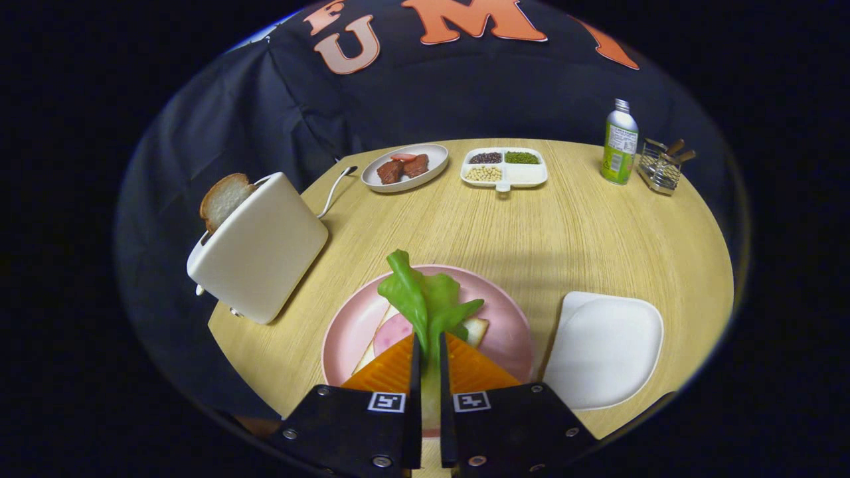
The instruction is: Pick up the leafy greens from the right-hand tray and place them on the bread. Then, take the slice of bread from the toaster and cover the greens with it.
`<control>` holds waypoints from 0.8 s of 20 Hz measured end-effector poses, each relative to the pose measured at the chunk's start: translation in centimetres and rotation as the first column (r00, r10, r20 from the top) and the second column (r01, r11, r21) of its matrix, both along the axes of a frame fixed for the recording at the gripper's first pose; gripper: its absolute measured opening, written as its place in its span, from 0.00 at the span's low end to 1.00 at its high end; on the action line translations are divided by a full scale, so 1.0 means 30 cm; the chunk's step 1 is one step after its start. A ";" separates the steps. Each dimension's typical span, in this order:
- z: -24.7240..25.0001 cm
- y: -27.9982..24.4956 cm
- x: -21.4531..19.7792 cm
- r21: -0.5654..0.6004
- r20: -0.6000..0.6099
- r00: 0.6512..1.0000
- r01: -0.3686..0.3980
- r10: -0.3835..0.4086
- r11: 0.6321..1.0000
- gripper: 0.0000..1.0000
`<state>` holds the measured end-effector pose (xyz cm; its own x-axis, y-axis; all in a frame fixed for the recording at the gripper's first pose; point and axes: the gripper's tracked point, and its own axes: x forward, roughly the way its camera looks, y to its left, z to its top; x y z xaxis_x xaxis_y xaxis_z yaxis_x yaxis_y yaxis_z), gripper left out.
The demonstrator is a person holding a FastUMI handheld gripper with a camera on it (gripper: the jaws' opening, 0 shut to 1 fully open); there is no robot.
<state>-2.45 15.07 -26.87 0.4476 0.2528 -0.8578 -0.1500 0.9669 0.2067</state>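
— How was the gripper [428, 345] seen?
— Its fingers were clamped on the leafy greens [425, 300], held above the bread [475, 330] on the pink plate [345, 335].
— And the other slice [223, 199]?
— It was seen standing in the toaster [260, 249], beside the plate; the white tray [605, 348] lay bare.

From my remote seat I see the gripper [429, 358] as 2 broad, flat black carriage blocks sitting side by side, their upper outer corners cut at a slant. Each block carries 1 small square marker, white with a black pattern, set at its inner upper corner beside the slot. I count several round silver screw heads along the blocks' outer and lower margins. From the inner edges 2 thin, straight fingers [416, 372] run forward in parallel, with only a narrow gap left between them.
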 end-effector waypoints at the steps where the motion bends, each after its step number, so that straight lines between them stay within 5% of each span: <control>1: -0.014 0.014 -0.009 -0.016 -0.007 1.000 -0.027 0.026 1.000 0.14; 9: -0.044 0.052 -0.020 -0.065 -0.030 0.997 -0.076 0.074 0.995 0.29; 16: 0.020 0.038 0.017 -0.107 0.013 0.998 -0.058 0.060 0.993 0.55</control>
<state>-1.94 16.22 -26.25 0.4487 0.1865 -0.8740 -0.2098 0.9726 0.0999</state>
